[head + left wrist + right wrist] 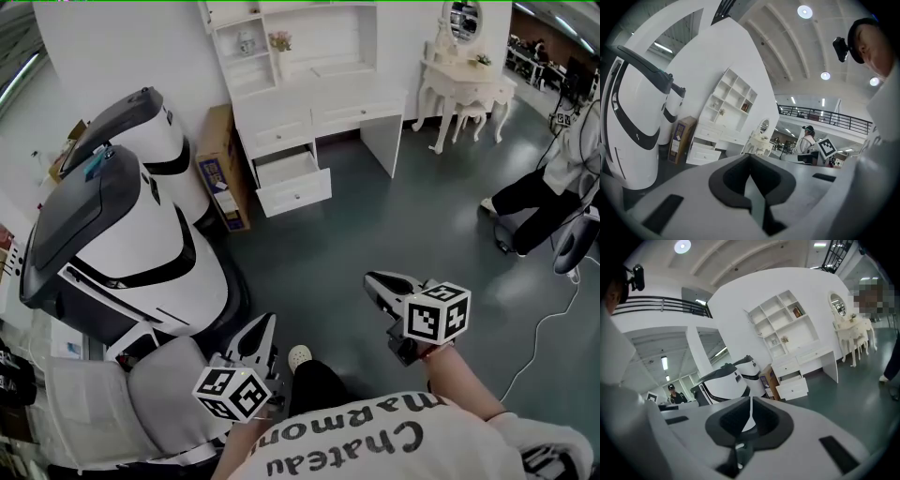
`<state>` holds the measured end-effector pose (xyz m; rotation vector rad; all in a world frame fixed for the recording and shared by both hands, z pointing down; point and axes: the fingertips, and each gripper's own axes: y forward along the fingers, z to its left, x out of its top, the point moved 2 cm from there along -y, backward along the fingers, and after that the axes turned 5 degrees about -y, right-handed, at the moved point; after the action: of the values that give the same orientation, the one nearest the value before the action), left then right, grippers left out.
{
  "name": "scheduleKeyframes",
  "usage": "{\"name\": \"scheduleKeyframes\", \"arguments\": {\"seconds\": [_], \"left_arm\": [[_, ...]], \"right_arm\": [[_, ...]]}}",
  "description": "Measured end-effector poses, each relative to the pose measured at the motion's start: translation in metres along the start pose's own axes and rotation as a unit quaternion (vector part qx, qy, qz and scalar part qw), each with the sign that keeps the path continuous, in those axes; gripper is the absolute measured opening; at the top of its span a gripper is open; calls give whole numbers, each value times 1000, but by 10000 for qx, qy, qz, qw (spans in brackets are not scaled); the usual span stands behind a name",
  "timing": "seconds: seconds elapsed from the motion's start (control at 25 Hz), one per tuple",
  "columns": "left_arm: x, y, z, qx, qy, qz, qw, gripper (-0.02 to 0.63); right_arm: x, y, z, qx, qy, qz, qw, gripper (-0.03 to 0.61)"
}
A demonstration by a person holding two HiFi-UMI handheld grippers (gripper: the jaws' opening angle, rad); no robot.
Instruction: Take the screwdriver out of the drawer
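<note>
The white desk (pixel 319 103) stands across the room by the far wall. Its lower left drawer (pixel 292 184) is pulled open; that drawer also shows in the left gripper view (pixel 700 153) and the right gripper view (pixel 791 386). No screwdriver shows from here, and the drawer's inside is too far off to make out. My left gripper (pixel 264 323) is held low at the person's left, jaws together and empty (pixel 750 157). My right gripper (pixel 373 279) is a little farther forward, also shut with nothing in it (pixel 750 400). Both point toward the desk, well short of it.
Two large white-and-black machines (pixel 131 234) fill the left side. A cardboard box (pixel 223 167) leans beside the desk. A white dressing table (pixel 464 84) stands at the back right, with a person (pixel 548 192) sitting near it. A cable (pixel 548 323) lies on the dark floor.
</note>
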<state>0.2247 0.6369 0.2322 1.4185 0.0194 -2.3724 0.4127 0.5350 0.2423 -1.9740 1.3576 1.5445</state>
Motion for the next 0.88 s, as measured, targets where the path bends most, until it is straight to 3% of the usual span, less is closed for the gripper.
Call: {"name": "scheduleKeyframes", "arguments": {"seconds": [0.16, 0.28, 0.6, 0.88], "left_arm": [[13, 39, 34, -55, -72, 142, 9999, 23], [30, 74, 55, -253, -16, 357, 9990, 23], [101, 147, 118, -618, 116, 573, 9964, 23], [150, 183, 173, -725, 249, 575, 9954, 23]], "right_arm": [[6, 40, -16, -330, -502, 321, 9977, 37], [17, 77, -26, -411, -568, 436, 9966, 37], [74, 169, -49, -406, 340, 44, 9986, 37], [107, 235, -56, -481, 499, -156, 9975, 37]]}}
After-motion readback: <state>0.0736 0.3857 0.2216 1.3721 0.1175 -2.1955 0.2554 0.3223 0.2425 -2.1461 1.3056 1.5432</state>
